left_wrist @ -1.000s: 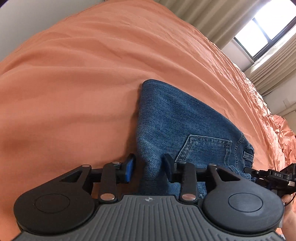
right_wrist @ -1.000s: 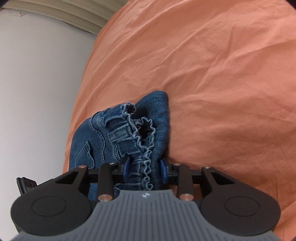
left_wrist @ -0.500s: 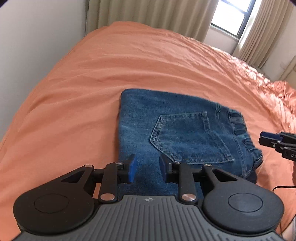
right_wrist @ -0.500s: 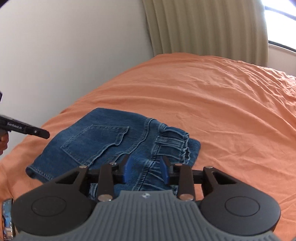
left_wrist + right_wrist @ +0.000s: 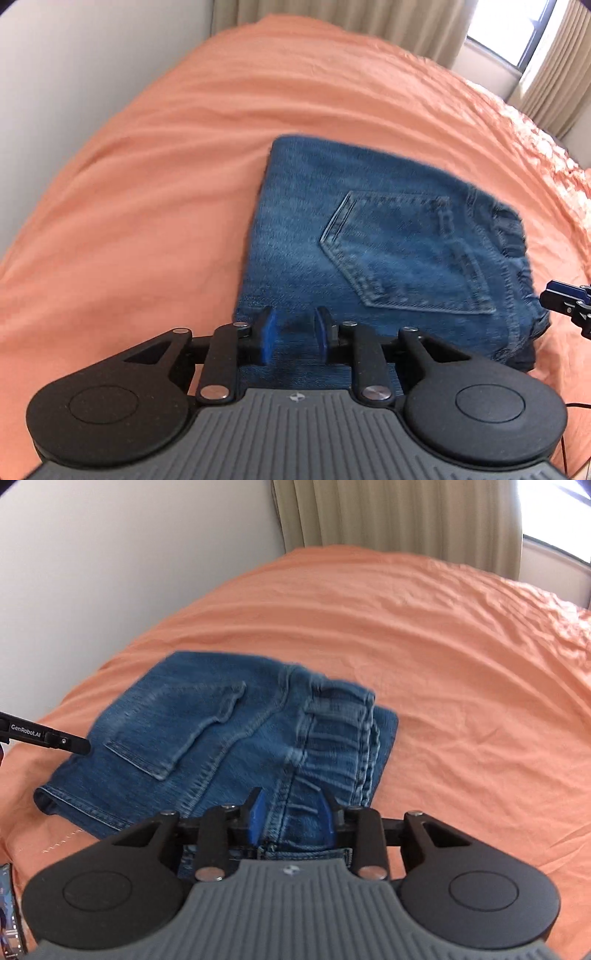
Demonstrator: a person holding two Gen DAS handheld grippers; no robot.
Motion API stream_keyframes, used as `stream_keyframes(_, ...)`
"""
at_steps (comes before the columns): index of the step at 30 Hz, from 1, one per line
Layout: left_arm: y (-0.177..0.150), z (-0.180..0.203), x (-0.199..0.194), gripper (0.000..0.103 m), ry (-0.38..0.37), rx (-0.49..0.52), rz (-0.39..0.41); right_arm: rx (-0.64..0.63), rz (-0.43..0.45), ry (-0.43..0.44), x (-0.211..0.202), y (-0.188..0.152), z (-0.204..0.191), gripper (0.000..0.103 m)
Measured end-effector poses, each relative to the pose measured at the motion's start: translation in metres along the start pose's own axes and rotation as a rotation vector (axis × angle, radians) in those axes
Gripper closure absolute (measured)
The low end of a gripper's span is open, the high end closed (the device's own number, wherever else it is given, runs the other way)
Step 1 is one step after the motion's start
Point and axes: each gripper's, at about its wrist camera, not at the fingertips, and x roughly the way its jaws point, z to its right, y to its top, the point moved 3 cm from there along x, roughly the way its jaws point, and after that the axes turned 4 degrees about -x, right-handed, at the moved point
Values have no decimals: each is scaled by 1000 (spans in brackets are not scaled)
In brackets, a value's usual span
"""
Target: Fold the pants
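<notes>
Pants (image 5: 369, 236) lie folded flat on bed (image 5: 147, 184), nearer its left edge. Wall (image 5: 110, 554) runs left of bed, curtains (image 5: 388, 517) at far end, window (image 5: 517, 37) far right. L gripper (image 5: 294, 332) sits over pants' near-left edge; R gripper (image 5: 291, 818) over near-right, by waistband (image 5: 343, 738). Pocket (image 5: 406, 251) faces up, mid-pants.

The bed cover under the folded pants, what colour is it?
Orange bed cover, clearest in the right wrist view.
</notes>
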Motion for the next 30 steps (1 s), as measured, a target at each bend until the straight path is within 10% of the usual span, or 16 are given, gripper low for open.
stream_keyframes(16, -33, 100, -220, 50, 81, 63, 479, -88, 364, -26, -220, 16, -53, 31)
stream_keyframes(18, -44, 113, -238, 25, 109, 90, 544, -89, 396, -27, -239, 6, -59, 22)
stream_keyframes(30, -123, 164, -254, 0, 239, 143, 649, -48, 431, -137, -301, -68, -73, 22)
